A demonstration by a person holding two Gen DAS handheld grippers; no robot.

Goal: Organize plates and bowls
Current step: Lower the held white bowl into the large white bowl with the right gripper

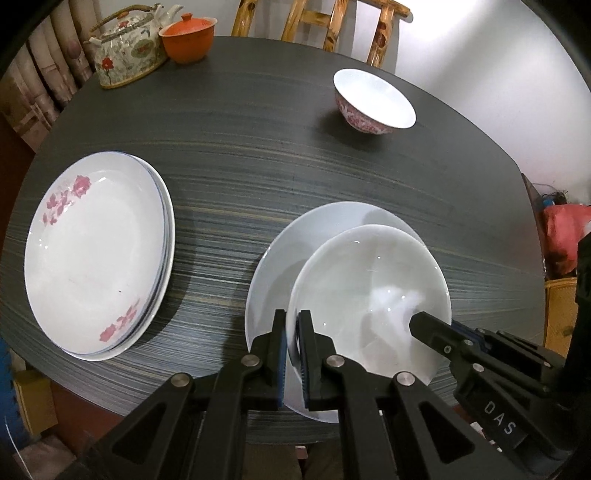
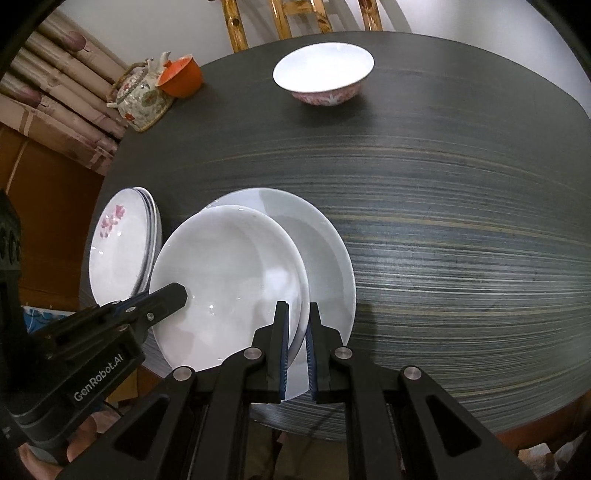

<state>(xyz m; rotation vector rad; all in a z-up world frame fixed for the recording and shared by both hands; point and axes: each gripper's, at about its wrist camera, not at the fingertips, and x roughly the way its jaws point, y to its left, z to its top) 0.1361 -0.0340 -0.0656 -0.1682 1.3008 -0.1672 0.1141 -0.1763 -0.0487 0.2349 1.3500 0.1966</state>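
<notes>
Both tongs, left gripper (image 1: 292, 341) and right gripper (image 2: 298, 345), pinch opposite rims of the small white plate (image 2: 229, 280), tilted over the larger plate (image 1: 332, 225) (stacking step). Next: lower it level, release; flowered stack (image 1: 96, 266) at nine o'clock.

A: Where does the left wrist view look from?

B: From low at the near edge of the dark striped round table (image 1: 295, 155), close over the plain white plate (image 1: 369, 291), facing the far side and the wooden chair (image 1: 325, 26).

A: And the right wrist view?

B: Just to the right of it, equally close, facing the same way. Both share that plate (image 2: 229, 280), the flowered white plates (image 1: 92, 266) at the left (image 2: 114, 240), the far pink-patterned bowl (image 1: 373, 99) (image 2: 325, 77), and the floral teapot (image 1: 129, 48) (image 2: 142, 96).
</notes>
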